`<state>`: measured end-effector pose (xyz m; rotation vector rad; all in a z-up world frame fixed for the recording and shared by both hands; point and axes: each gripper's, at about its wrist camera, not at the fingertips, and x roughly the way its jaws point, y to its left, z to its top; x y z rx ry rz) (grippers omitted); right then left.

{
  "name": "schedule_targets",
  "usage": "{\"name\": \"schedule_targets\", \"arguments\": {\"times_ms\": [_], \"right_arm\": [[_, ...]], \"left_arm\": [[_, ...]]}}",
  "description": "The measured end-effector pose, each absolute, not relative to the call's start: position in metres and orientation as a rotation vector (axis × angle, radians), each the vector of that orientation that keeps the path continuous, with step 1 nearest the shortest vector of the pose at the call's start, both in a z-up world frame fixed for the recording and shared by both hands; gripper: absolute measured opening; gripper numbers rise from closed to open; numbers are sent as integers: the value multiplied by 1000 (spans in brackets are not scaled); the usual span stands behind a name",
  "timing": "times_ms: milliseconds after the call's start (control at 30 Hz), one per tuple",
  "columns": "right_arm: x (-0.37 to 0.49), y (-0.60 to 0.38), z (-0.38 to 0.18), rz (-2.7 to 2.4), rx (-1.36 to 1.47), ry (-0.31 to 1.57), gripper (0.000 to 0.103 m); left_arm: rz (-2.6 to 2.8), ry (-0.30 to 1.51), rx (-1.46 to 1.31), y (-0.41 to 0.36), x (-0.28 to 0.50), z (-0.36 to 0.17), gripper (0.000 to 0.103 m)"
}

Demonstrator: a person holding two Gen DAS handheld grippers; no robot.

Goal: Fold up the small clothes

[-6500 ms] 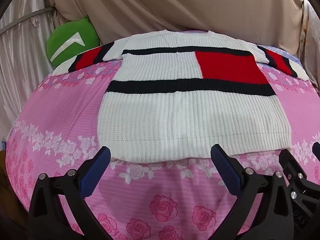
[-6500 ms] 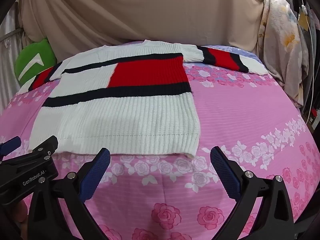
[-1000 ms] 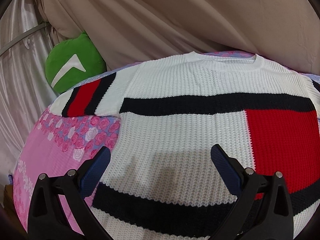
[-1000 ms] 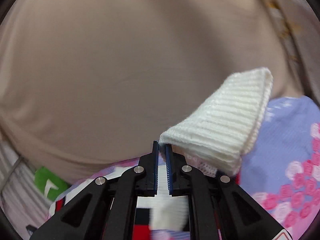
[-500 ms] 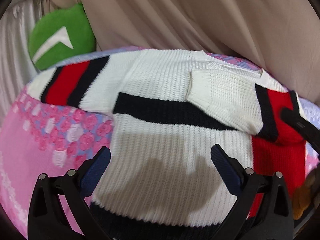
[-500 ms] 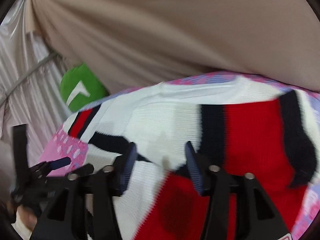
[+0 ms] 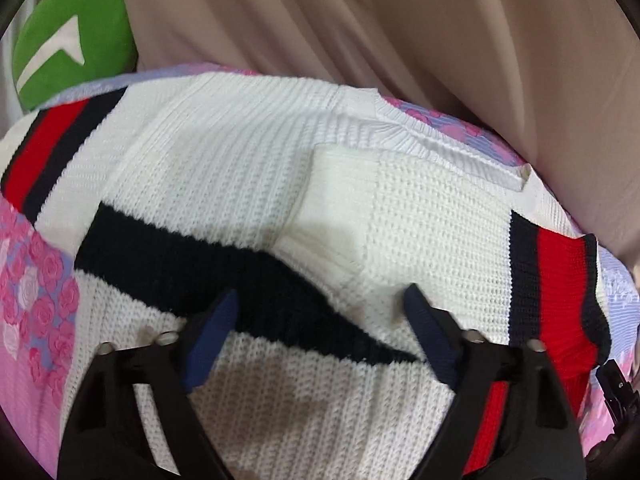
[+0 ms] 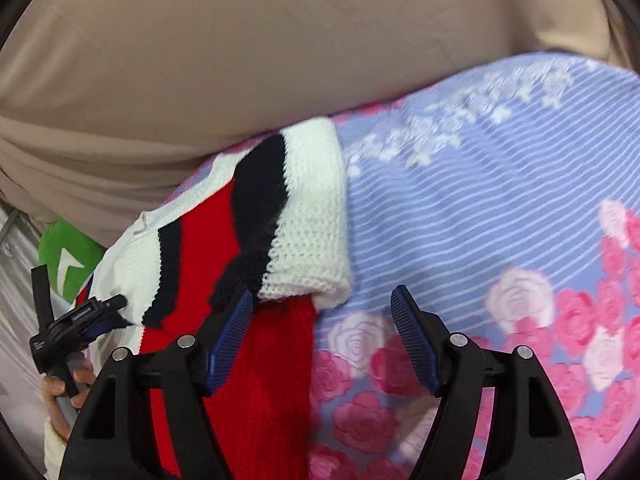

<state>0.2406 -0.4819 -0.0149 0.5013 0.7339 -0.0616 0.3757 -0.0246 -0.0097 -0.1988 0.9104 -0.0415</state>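
While the knitted sweater (image 7: 248,184) is lying flat across the bed (image 8: 500,168), its right sleeve (image 7: 440,240) is resting folded over the chest; the left gripper (image 7: 320,340) is hovering above it, fingers closing on nothing, nearer the unfolded left sleeve (image 7: 52,152) stretching toward the bed's left edge, as the right gripper (image 8: 322,338) is opening, empty.

Hardly any lettering is readable for you here. To the left of your right gripper (image 8: 322,334), the left gripper (image 8: 80,318) shows small white print on its black body, too blurred to spell out. Farther left and beyond it, the green cushion (image 8: 66,260) bears a white arrowhead-shaped mark, also seen up and left of the left gripper in its own view.
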Motion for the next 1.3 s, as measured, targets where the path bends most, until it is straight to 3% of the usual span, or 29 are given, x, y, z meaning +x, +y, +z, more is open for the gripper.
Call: {"name": "schedule_targets", "arguments": {"times_ms": [67, 100, 133, 167, 200, 333, 400, 467, 567, 667, 733, 767, 800, 900, 933, 1000, 1033, 1167, 1300], "right_arm": [[254, -477, -20, -53, 520, 747, 69], [261, -473, -19, -37, 521, 744, 55], [264, -466, -15, -22, 513, 745, 43], [269, -460, -11, -26, 488, 746, 15], [270, -454, -2, -33, 465, 728, 11], [239, -434, 45, 19, 393, 514, 10], [246, -432, 31, -32, 337, 578, 10], [264, -446, -9, -95, 332, 771, 10], [251, -456, -12, -80, 398, 758, 14], [236, -450, 19, -61, 385, 660, 22], [236, -448, 35, -58, 371, 602, 48], [241, -450, 39, -51, 377, 580, 70], [246, -453, 42, -42, 389, 570, 75], [295, -459, 20, -27, 449, 690, 75], [312, -461, 4, -56, 464, 758, 74], [327, -455, -14, -81, 443, 838, 30], [323, -451, -7, -68, 430, 801, 21], [281, -437, 32, -19, 383, 559, 16], [311, -452, -21, -128, 424, 757, 17]], "left_arm": [[-60, 888, -194, -28, 376, -6, 38], [-60, 879, -189, -30, 376, -2, 16], [-53, 867, -184, -30, 377, 2, 4], [-56, 844, -184, -29, 377, 9, 4], [-54, 820, -186, -27, 376, 17, 4], [-9, 698, -177, -8, 365, 53, 4], [44, 702, -138, 0, 369, 47, 4], [79, 780, -96, 4, 384, 18, 4], [82, 809, -65, 6, 391, -7, 4], [78, 789, -39, 1, 386, 2, 4], [84, 795, -41, -1, 388, 3, 4], [84, 798, -43, 0, 389, -2, 4], [86, 798, -43, 0, 389, -3, 4], [89, 789, -29, 0, 389, -6, 5], [90, 786, -24, -1, 389, -5, 5], [92, 774, -20, -1, 388, -3, 5], [91, 765, -24, 2, 386, -7, 5], [93, 709, -10, 3, 377, -5, 5], [107, 770, 6, 1, 387, -13, 6]]}}
